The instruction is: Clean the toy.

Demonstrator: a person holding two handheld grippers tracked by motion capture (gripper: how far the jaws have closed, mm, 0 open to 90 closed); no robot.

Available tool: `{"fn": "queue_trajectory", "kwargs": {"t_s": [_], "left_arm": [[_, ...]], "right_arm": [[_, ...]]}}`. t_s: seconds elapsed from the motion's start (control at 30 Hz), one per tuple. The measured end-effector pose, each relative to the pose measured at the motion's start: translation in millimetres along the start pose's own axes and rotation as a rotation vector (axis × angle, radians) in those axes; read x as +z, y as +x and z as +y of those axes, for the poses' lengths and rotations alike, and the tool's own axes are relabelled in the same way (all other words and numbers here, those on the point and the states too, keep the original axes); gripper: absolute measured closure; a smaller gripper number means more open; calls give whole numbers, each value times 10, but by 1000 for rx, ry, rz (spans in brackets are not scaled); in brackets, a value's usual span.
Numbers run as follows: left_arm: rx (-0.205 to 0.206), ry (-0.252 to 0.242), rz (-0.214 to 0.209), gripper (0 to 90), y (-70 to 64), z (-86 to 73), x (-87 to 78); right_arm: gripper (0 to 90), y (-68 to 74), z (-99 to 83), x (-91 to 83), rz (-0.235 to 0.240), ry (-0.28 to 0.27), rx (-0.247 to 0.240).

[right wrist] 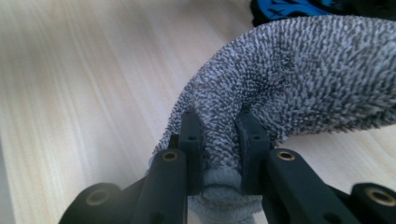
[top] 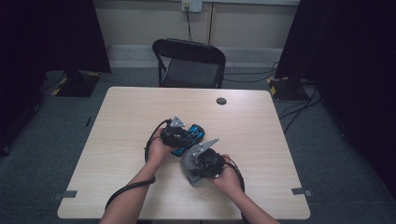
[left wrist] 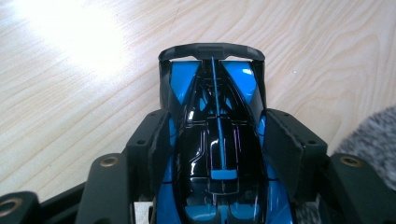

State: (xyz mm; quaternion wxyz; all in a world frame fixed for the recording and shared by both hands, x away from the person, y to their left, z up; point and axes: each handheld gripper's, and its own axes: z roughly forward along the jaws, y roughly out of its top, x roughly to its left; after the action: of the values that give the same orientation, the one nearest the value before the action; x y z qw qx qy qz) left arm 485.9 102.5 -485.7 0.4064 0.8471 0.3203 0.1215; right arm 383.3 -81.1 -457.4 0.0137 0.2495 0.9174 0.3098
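The left gripper [left wrist: 217, 140] has its jaws closed against both flanks of a blue and black toy car [left wrist: 217, 135], whose spoiler end points away from the camera over the pale wooden worktop [left wrist: 70, 93]; in the high view the car [top: 192, 134] sits near the middle of the worktop [top: 261, 140], just ahead of the left gripper [top: 184, 135]; the right gripper [right wrist: 218, 140] pinches a fold of a grey speckled cloth [right wrist: 289, 79] tight between its jaws; the cloth [top: 189, 163] lies just beside the car, under the right gripper [top: 198, 161]; a black chair [top: 189, 63] stands beyond the far edge.
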Motion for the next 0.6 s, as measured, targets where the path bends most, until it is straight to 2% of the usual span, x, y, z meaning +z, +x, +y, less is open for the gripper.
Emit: {"fn": "queue_trajectory", "kwargs": {"t_s": [0.07, 0.13, 0.43, 0.47, 0.5, 0.53, 0.6], "left_arm": [[-1, -2, 1, 415, -1, 3, 5], [-7, -4, -4, 415, -2, 3, 12], [-10, -4, -1, 415, -6, 2, 13], [-10, -4, -1, 415, -6, 2, 13], [-5, -9, 0, 415, -3, -3, 11], [-5, -9, 0, 415, -3, -3, 11], [-8, -9, -2, 416, 2, -4, 11]], "right_arm": [[757, 16, -9, -1, 12, -4, -3], [757, 21, -24, -7, 46, -15, -3], [756, 62, -68, -72, 94, -45, -30], [756, 62, -68, -72, 94, -45, -30], [756, 52, -97, -115, 64, -42, -29], [756, 52, -97, -115, 64, -42, -29], [756, -8, -141, -178, 33, -47, -11]]}}
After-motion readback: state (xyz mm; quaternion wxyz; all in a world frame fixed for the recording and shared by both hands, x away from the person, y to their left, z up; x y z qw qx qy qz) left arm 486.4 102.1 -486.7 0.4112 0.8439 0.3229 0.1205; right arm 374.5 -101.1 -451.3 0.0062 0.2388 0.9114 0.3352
